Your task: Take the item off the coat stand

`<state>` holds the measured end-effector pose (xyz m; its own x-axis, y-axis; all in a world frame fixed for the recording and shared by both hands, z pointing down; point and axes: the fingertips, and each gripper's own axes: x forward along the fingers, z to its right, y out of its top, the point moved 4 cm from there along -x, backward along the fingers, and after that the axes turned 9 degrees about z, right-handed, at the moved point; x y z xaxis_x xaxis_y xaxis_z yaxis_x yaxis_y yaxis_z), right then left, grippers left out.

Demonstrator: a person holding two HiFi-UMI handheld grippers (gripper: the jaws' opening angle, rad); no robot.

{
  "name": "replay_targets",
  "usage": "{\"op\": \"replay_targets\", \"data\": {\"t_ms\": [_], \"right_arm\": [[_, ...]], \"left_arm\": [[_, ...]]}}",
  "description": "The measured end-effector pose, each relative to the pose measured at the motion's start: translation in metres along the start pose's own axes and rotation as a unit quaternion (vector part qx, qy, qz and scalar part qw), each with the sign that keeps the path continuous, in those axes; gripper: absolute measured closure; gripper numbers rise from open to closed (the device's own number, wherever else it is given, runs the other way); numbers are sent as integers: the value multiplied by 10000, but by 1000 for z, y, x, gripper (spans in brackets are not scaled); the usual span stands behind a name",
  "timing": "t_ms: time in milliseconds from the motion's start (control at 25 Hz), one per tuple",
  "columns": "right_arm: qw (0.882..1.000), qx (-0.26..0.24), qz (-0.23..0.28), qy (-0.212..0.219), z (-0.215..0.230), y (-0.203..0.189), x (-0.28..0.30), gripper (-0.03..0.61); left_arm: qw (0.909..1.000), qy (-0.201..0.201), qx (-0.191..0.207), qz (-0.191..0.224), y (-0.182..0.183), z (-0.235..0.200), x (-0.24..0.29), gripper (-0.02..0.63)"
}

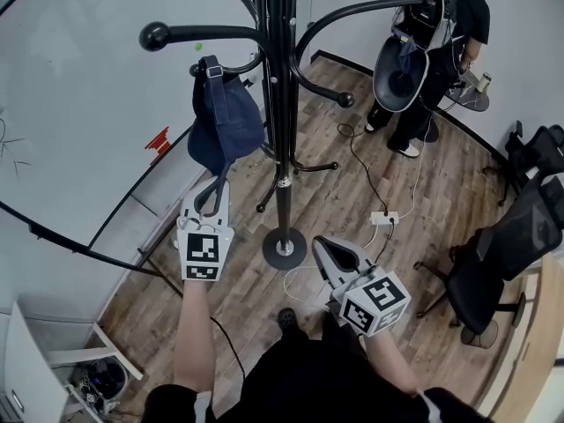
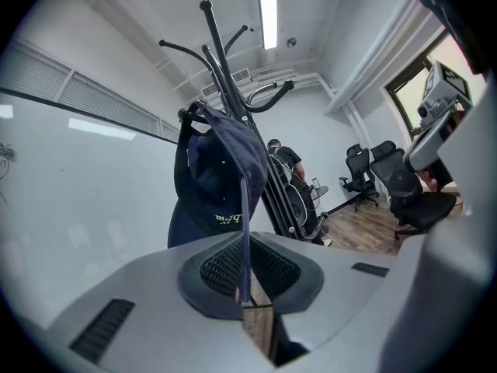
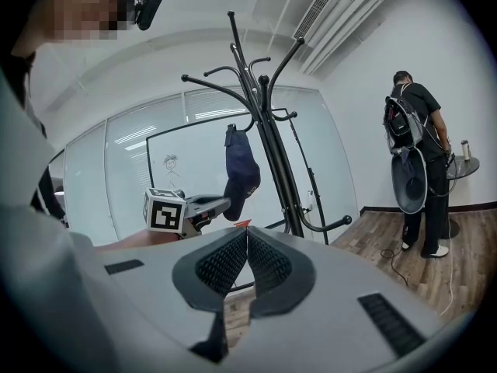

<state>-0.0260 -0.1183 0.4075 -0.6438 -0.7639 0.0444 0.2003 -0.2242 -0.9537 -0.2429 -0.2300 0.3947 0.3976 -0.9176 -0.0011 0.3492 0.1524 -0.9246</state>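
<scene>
All views share the coat stand point(image 1: 280, 104) — left gripper view seemingly nearest.

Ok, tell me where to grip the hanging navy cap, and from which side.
Take the navy cap by its brim, from below: it hangs edge-down, thin and flat, clear of the coat stand. The left gripper is shut on it there.

Floor: grey-brown wood-look planks point(image 1: 256, 298), with a white power strip point(image 1: 384, 218) and loose cables lying on them. Walls: plain white point(image 1: 79, 77) with dark skirting; one side is a glazed partition point(image 3: 116, 177) carrying a small stick-figure doodle point(image 3: 171, 162). Black mesh office chairs point(image 1: 502, 263) cluster along one side near a window point(image 2: 404, 92), a small round table point(image 1: 471, 98) stands at the far wall, and a long ceiling strip light point(image 2: 266, 6) is on.
</scene>
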Motion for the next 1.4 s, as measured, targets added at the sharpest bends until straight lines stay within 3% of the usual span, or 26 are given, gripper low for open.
{"op": "replay_targets", "data": {"t_ms": [640, 840, 1400], "right_arm": [[9999, -22, -4, 107, -9, -3, 4, 548], [9995, 16, -7, 312, -13, -6, 5, 548], [9959, 129, -110, 884, 11, 5, -18, 548]], "left_arm": [[9991, 379, -172, -9, -5, -20, -20, 581], [9981, 559, -186, -154, -10, -21, -34, 581], [9944, 897, -454, -328, 8, 39, -66, 583]]}}
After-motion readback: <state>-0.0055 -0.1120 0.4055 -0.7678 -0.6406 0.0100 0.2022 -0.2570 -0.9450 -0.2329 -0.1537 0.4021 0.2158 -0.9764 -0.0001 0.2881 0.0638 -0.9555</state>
